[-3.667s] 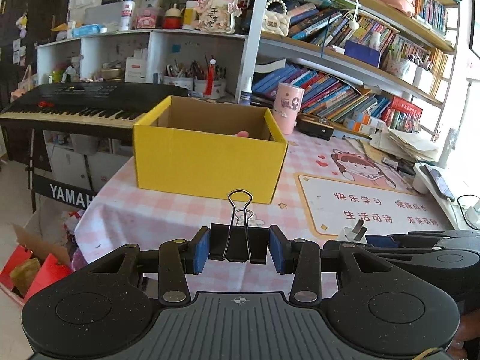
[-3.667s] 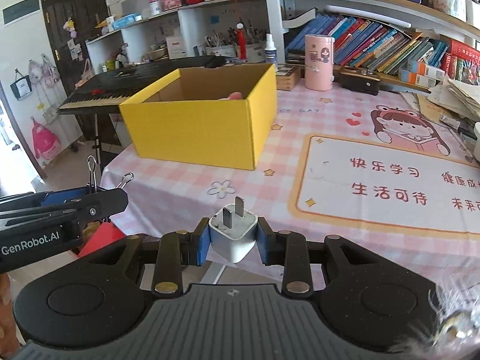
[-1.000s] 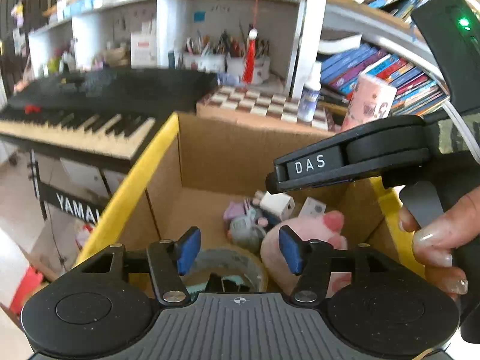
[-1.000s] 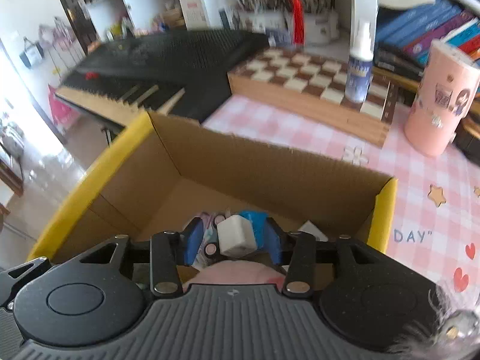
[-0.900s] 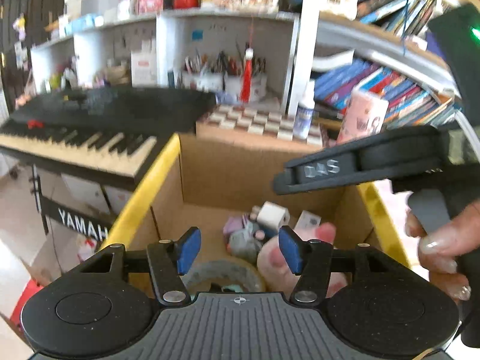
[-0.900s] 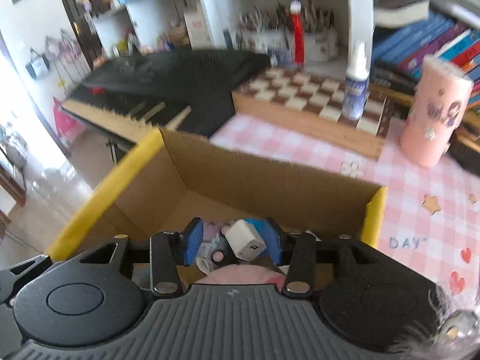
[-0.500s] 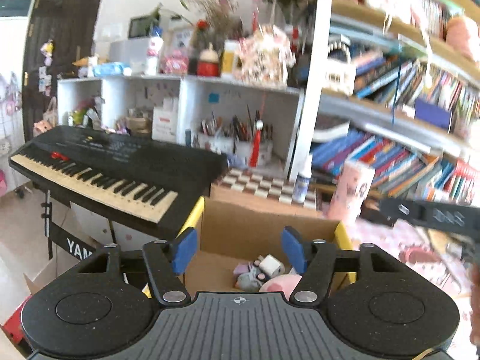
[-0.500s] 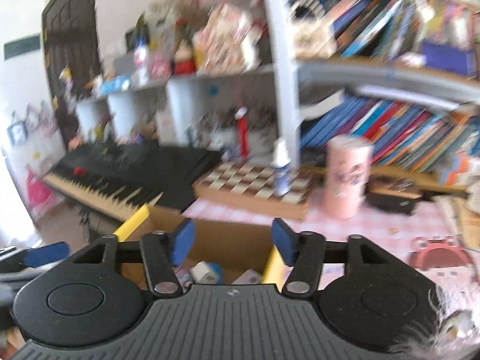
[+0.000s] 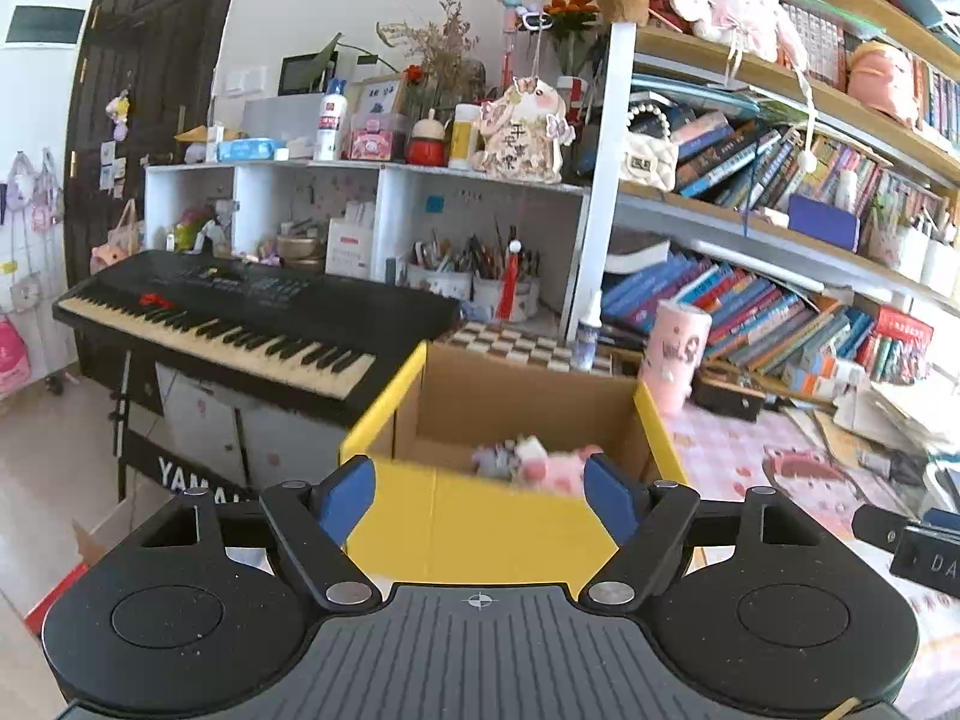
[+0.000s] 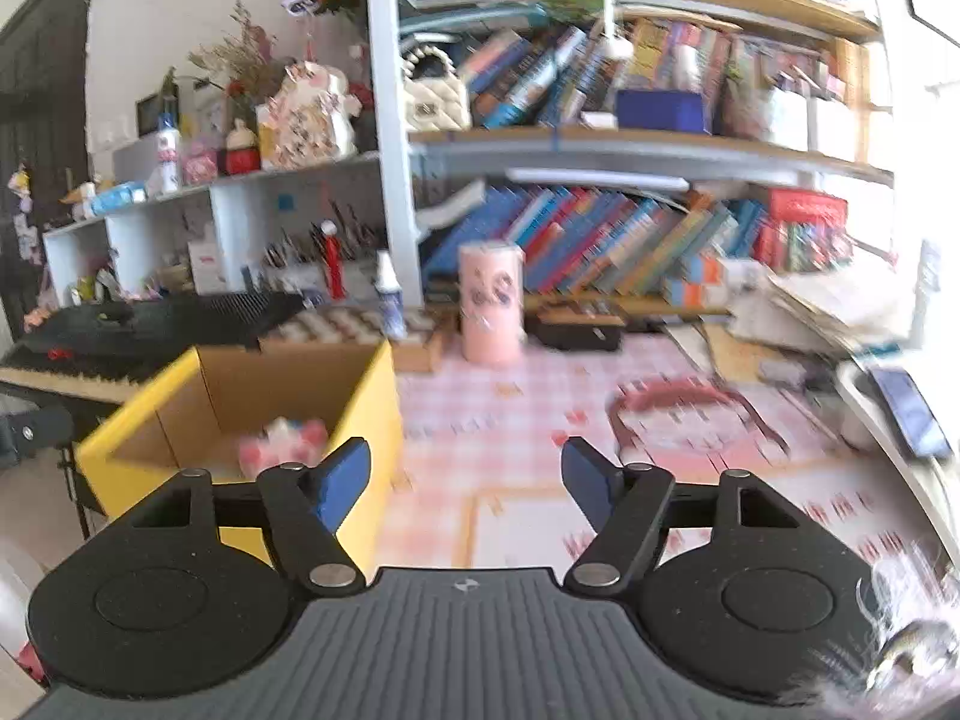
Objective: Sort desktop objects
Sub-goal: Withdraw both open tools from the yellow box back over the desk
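Having carried a binder clip and a white charger plug over the yellow box (image 9: 480, 516) a few seconds ago, both grippers now show nothing between their blue pads: the left gripper (image 9: 480, 495) and the right gripper (image 10: 465, 480) have just been opening their jaws, which stand wide and empty. Both items seem to be dropped, so this round of sorting looks done. The box sits on the pink checked bench (image 10: 510, 420), beyond the left jaws and left of the right jaws, a pink plush toy (image 9: 549, 465) inside.
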Demonstrator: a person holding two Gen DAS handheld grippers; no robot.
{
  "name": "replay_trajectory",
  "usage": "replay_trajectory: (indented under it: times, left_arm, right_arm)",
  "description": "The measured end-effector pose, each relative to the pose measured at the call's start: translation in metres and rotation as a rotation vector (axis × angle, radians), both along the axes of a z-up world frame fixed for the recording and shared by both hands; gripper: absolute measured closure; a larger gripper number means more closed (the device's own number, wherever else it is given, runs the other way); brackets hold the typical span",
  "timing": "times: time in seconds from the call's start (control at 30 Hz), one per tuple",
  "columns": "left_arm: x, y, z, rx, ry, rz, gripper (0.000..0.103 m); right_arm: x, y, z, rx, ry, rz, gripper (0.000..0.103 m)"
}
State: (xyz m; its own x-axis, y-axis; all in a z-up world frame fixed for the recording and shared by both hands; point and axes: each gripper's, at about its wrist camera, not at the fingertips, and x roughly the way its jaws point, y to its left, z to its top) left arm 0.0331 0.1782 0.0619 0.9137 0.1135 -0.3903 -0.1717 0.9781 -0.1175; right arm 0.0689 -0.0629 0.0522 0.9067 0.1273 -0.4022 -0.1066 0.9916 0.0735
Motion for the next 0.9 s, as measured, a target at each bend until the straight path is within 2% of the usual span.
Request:
replay_trajectory:
  times: [0.17, 0.33, 0.53, 0.6, 0.77, 0.9]
  left_arm:
    - [-0.028, -0.016, -0.016, 0.018, 0.056, -0.031, 0.023]
    - [-0.047, -0.03, -0.026, 0.041, 0.103, -0.08, 0.023]
    - [-0.066, -0.052, -0.035, 0.07, 0.127, -0.117, 0.017]
    - [-0.07, -0.057, -0.038, 0.077, 0.132, -0.134, 0.016]
    - [-0.073, -0.07, -0.039, 0.108, 0.132, -0.148, 0.015]
    - [-0.076, -0.073, -0.039, 0.098, 0.132, -0.129, 0.015]
  right_arm:
    - [-0.045, -0.004, -0.018, -0.025, 0.016, -0.051, 0.022]
    - [-0.08, -0.007, -0.028, -0.04, 0.041, -0.065, 0.018]
    - [-0.1, -0.009, -0.038, -0.056, 0.08, -0.065, 0.01]
    - [-0.106, -0.011, -0.041, -0.062, 0.081, -0.066, 0.004]
    - [-0.117, -0.018, -0.047, -0.067, 0.088, -0.07, 0.003]
    - [-0.121, -0.021, -0.049, -0.062, 0.098, -0.068, 0.003]
